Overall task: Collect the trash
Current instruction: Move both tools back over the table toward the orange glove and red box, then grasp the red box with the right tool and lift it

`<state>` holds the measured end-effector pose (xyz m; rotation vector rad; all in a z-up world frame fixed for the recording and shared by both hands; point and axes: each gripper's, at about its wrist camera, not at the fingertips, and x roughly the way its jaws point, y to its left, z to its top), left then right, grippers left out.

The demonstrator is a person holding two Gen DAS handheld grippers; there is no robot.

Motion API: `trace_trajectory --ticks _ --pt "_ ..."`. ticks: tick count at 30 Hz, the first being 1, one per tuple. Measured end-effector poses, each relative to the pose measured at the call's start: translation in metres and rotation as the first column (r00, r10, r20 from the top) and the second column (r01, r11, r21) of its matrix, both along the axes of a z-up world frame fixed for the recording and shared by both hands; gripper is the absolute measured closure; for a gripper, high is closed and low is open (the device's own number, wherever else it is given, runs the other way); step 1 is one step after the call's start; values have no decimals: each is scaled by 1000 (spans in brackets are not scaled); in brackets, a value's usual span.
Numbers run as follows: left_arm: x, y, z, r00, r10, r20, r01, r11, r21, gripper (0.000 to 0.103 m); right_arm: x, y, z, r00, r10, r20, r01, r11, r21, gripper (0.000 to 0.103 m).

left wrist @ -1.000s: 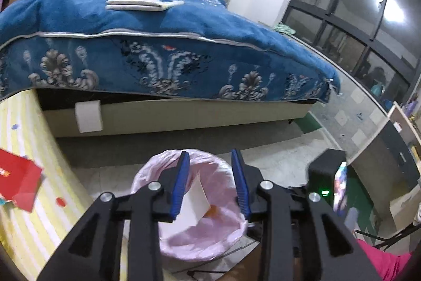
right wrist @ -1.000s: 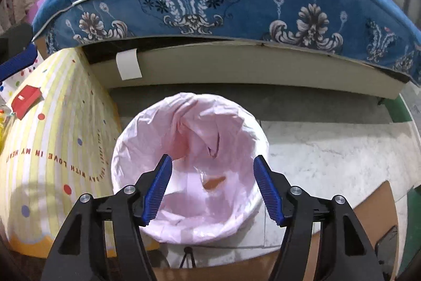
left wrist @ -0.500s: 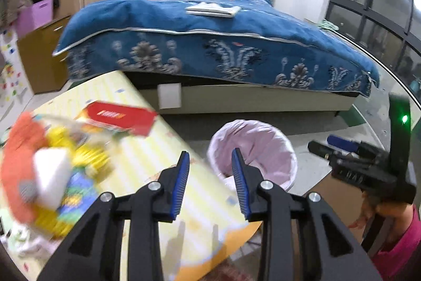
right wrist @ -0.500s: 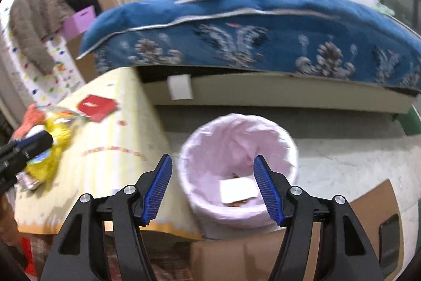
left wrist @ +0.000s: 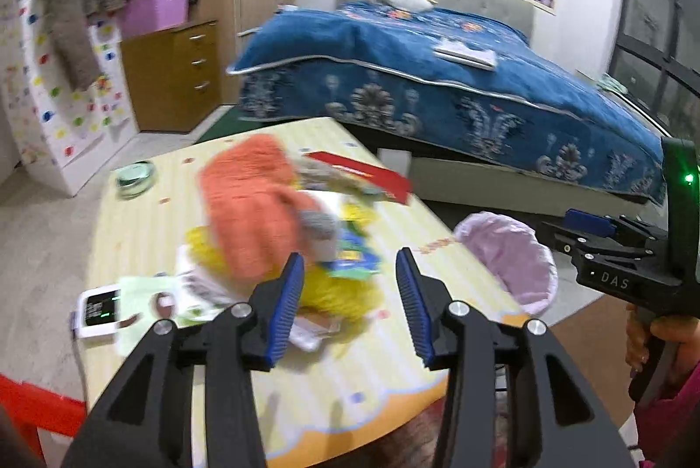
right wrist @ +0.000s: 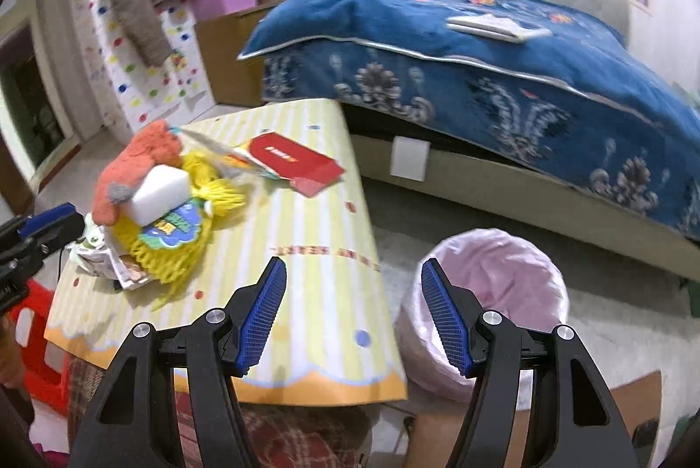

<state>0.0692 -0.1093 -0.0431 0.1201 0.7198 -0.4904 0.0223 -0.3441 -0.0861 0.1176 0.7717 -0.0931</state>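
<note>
- The left gripper (left wrist: 348,299) is hovering over the near part of the table (left wrist: 144,214); its jaws have just been opening and are standing apart with nothing between them.
- The right gripper (right wrist: 352,312) is hanging above the table's near right edge, jaws standing wide apart and empty.
- The trash pile (right wrist: 170,214) is lying left of the table's centre, with bare striped top between it and the right edge.
- The pink-lined bin (right wrist: 494,293) is standing on the floor just beside that edge, mouth facing up.
- The red envelope (right wrist: 297,161) is lying flat, its long axis running from far left to near right.
- The bed (right wrist: 503,74) is bordering the floor strip beyond the bin.
</note>
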Motion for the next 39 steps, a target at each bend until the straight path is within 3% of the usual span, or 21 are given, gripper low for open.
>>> trace_trajectory --ticks 6,12,20,25,36,37,39 --pt "25 41 14 991 125 39 -125 992 0 59 44 13 -7 997 74 -17 -74 996 -39 38" --pt "64 53 21 979 196 61 -196 981 -3 59 105 5 -18 994 109 -21 -110 993 -37 38" --pt "114 52 14 970 238 50 -238 971 -4 59 191 11 -40 968 250 -31 -251 968 -17 15" --pt "126 50 6 970 241 39 -242 970 7 59 226 21 -60 928 365 -76 -367 930 -9 14" --pt "131 53 -4 971 240 16 -240 971 7 59 246 29 -88 880 440 -179 -434 898 71 14" --pt "131 53 -4 970 241 15 -242 970 6 59 243 32 -87 879 441 -180 -438 897 60 16" --pt "130 54 -4 970 244 9 -244 970 3 59 236 39 -82 879 443 -177 -444 895 34 29"
